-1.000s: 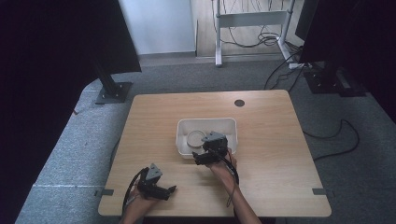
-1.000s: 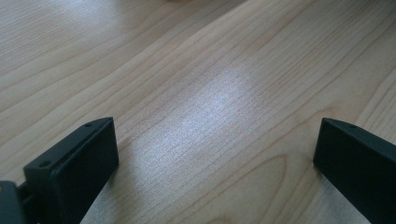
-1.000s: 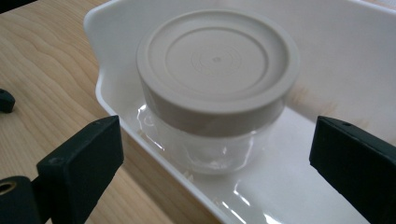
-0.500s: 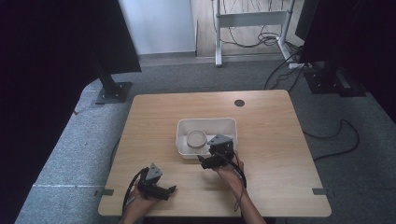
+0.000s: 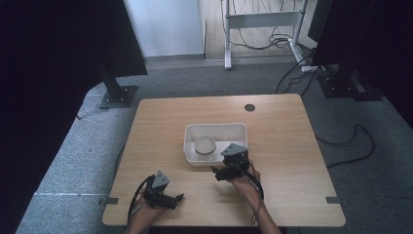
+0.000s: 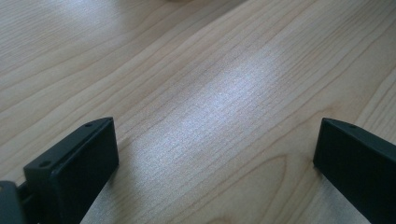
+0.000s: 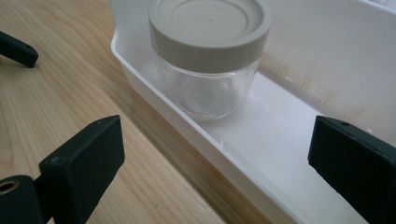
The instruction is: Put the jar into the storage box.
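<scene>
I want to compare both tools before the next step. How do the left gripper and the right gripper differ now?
The left gripper lies near the table's front edge, over bare wood; the right gripper is beside the white bin. The left gripper faces plain tabletop; the right gripper faces the lidded clear jar standing in the bin. Both have their fingers wide apart, holding nothing.

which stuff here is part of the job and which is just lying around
In the job:
- jar, lid on, standing in the tray
- white tray
- right claw, open, beside the tray

Just about:
- left claw, open over bare table
- cables on the floor
- desk frame behind
</scene>
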`<act>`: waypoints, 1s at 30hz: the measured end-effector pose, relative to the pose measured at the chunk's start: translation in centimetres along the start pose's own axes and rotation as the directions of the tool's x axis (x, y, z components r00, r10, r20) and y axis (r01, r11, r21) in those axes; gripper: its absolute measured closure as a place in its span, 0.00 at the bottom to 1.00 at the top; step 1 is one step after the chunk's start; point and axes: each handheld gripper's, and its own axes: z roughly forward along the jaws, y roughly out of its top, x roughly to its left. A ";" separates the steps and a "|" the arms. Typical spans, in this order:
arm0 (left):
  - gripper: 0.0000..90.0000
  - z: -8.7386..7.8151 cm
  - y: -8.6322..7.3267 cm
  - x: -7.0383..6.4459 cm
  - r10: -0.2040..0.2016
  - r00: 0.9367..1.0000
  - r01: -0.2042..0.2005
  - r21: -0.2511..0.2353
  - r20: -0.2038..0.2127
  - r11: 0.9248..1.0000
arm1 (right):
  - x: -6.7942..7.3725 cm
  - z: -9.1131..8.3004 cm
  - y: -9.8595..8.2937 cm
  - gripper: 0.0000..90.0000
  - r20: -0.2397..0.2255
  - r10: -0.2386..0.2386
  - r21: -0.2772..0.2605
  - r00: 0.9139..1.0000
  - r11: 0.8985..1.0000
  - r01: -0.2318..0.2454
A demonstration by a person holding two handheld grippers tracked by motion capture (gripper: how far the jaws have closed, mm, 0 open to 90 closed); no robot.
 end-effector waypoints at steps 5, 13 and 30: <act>0.00 0.0 0.0 0.0 0.000 1.000 0.000 0.000 0.000 1.000 | -0.1 -0.7 -0.4 0.04 -0.001 0.005 -0.009 1.000 1.000 -0.005; 0.00 0.0 0.0 0.0 -0.001 1.000 0.001 -0.001 0.000 1.000 | -0.5 -1.8 -1.3 0.04 0.010 0.008 -0.014 1.000 1.000 -0.008; 0.00 0.0 0.0 0.0 0.000 1.000 0.000 0.000 0.000 1.000 | -2.2 -4.8 -4.4 0.04 0.064 0.045 -0.014 0.997 0.999 -0.044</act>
